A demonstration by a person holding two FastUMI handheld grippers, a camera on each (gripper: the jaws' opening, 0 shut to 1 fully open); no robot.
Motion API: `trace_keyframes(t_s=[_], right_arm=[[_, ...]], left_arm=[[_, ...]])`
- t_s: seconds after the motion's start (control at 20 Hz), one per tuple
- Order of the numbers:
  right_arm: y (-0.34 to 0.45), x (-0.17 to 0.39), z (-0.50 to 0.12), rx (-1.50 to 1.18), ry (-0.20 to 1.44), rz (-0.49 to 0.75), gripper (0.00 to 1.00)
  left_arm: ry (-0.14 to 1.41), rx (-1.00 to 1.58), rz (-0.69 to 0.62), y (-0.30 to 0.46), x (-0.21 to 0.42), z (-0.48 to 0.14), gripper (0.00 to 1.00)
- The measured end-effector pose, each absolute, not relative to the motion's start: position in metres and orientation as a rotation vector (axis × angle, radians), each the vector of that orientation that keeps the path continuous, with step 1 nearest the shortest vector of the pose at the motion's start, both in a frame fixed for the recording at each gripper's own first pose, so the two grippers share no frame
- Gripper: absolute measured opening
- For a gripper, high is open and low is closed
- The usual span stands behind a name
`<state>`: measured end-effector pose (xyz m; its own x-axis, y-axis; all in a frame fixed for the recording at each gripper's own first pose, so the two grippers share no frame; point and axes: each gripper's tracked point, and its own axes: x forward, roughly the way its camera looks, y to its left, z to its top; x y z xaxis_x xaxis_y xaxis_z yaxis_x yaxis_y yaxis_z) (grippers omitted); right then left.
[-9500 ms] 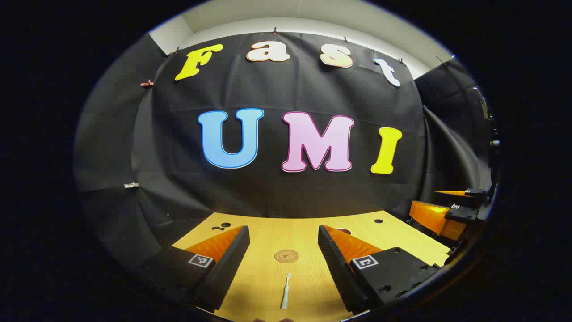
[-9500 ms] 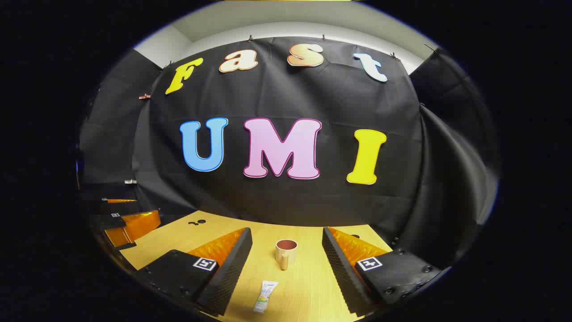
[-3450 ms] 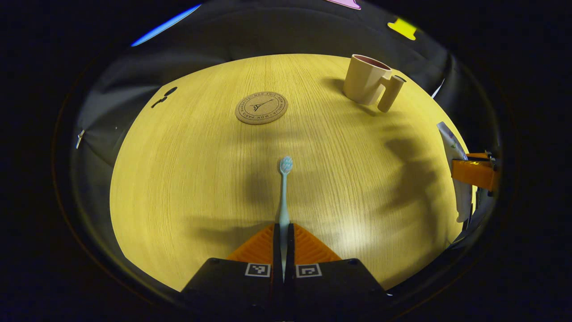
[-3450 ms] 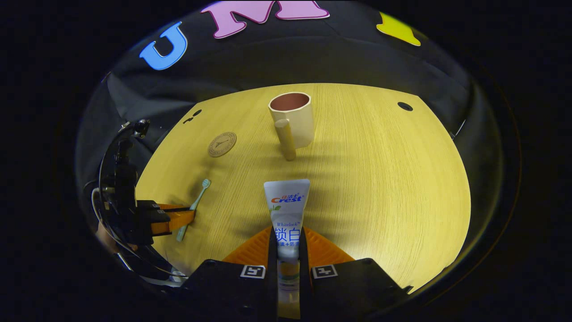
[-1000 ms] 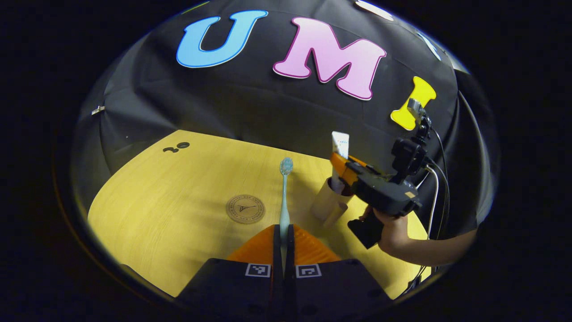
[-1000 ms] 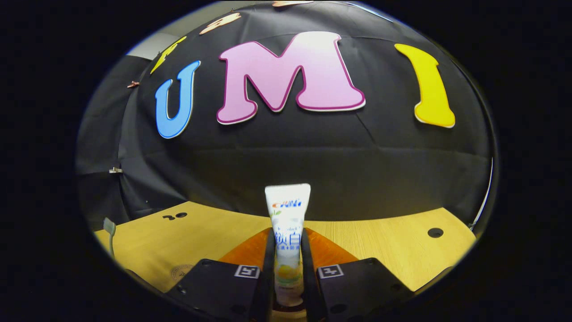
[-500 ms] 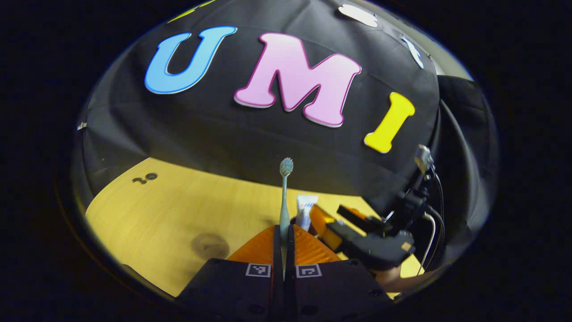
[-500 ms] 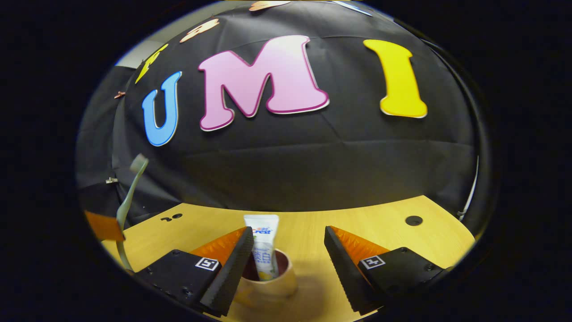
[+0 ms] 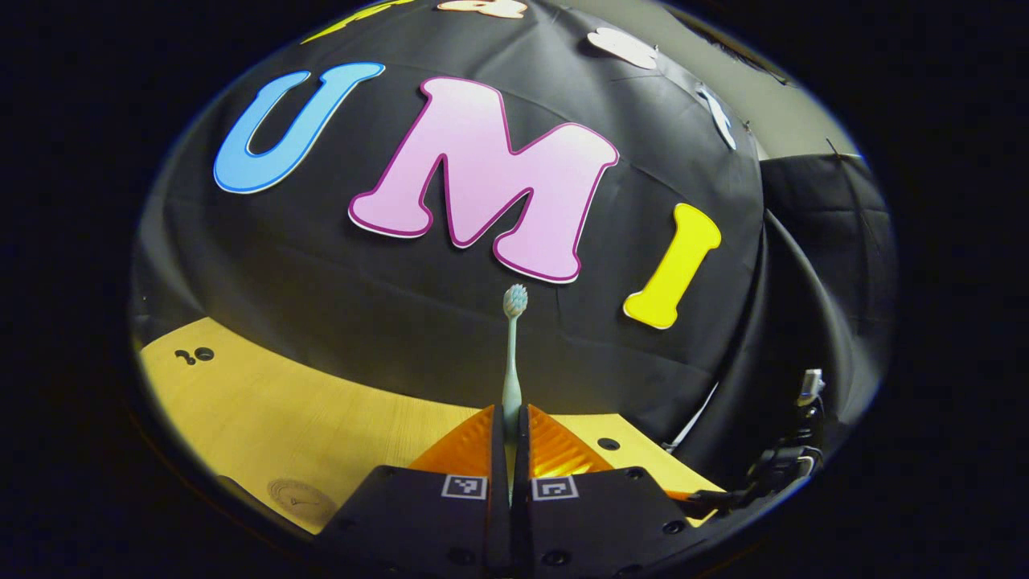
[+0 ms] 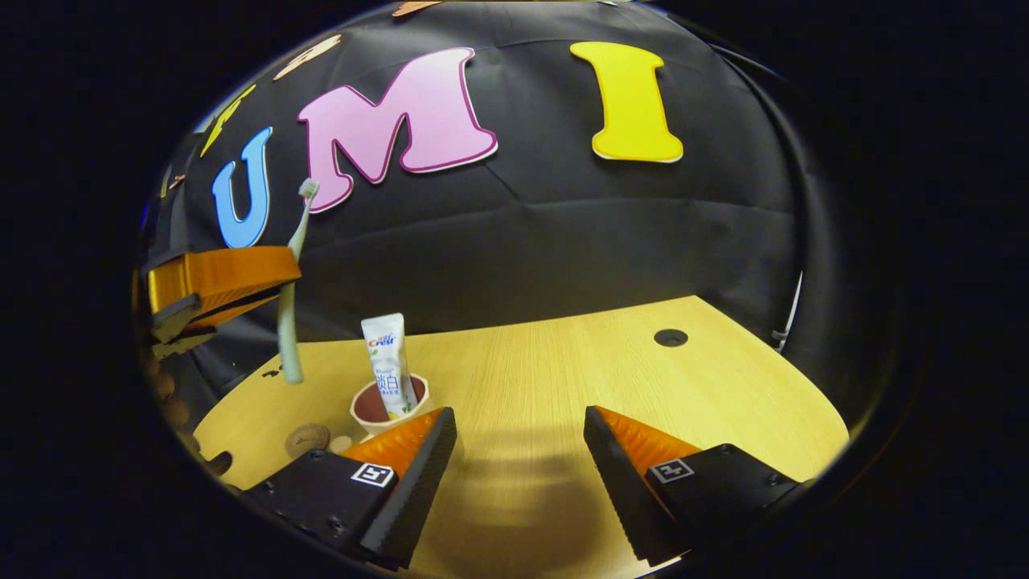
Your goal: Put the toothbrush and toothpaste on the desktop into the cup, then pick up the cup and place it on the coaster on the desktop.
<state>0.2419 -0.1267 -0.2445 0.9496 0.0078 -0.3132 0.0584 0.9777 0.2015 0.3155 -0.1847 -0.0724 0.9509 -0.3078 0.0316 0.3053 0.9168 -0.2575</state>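
The pale toothbrush (image 9: pixel 511 354) stands upright, its handle clamped in my left gripper (image 9: pixel 511 418), bristles up against the booth wall. In the right gripper view the left gripper (image 10: pixel 217 281) hangs high at the left, and the toothbrush (image 10: pixel 289 322) in it has its handle end just left of and above the cup. The beige cup (image 10: pixel 378 418) stands on the table with the toothpaste tube (image 10: pixel 387 362) upright inside it. My right gripper (image 10: pixel 518 418) is open and holds nothing, to the right of the cup and close to it. The round cork coaster (image 10: pixel 307 440) lies left of the cup.
The wooden table (image 10: pixel 611 370) has a small dark hole (image 10: pixel 670 337) at its far right and a pair of holes (image 9: pixel 193 355) at its far left. The coaster (image 9: pixel 301 498) lies near the front edge. Black cloth walls close in behind the table.
My right gripper opened, left the toothpaste standing in the cup and drew away to the right. My left gripper swung right and tilted up with the toothbrush, nearer the cup.
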Motion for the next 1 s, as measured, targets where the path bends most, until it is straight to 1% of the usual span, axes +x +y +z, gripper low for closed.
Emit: trace_keyframes(t_s=[0.2, 0.45, 0.55, 0.6, 0.65, 0.7, 0.8, 0.85, 0.95, 1.0], right_arm=[[-0.128, 0.225, -0.255, 0.217, 0.341, -0.028, 0.98], [-0.125, 0.214, -0.269, 0.185, 0.373, 0.0, 0.98], [-0.127, 0.213, -0.268, 0.189, 0.371, -0.002, 0.98], [-0.126, 0.214, -0.269, 0.195, 0.374, -0.002, 0.98], [-0.125, 0.214, -0.27, 0.198, 0.375, -0.002, 0.98], [-0.124, 0.214, -0.27, 0.196, 0.376, 0.001, 0.98], [-0.121, 0.213, -0.269, 0.182, 0.373, 0.008, 0.98], [-0.118, 0.213, -0.268, 0.179, 0.371, 0.016, 0.98], [-0.114, 0.215, -0.266, 0.178, 0.369, 0.026, 0.98], [-0.112, 0.216, -0.265, 0.184, 0.371, 0.031, 0.98]], left_arm=[[-0.03, -0.242, -0.299, -0.186, 0.341, -0.095, 0.06], [-0.053, -0.198, -0.283, -0.189, 0.346, -0.124, 0.06], [-0.074, -0.167, -0.279, -0.192, 0.346, -0.129, 0.08], [-0.073, -0.157, -0.281, -0.192, 0.341, -0.134, 0.12], [-0.069, -0.155, -0.279, -0.194, 0.343, -0.14, 0.13], [-0.061, -0.156, -0.28, -0.194, 0.34, -0.145, 0.21], [-0.051, -0.149, -0.275, -0.193, 0.333, -0.155, 0.29], [-0.044, -0.146, -0.269, -0.191, 0.328, -0.16, 0.4], [-0.035, -0.138, -0.267, -0.187, 0.317, -0.16, 0.46], [-0.029, -0.129, -0.273, -0.186, 0.308, -0.159, 0.59]])
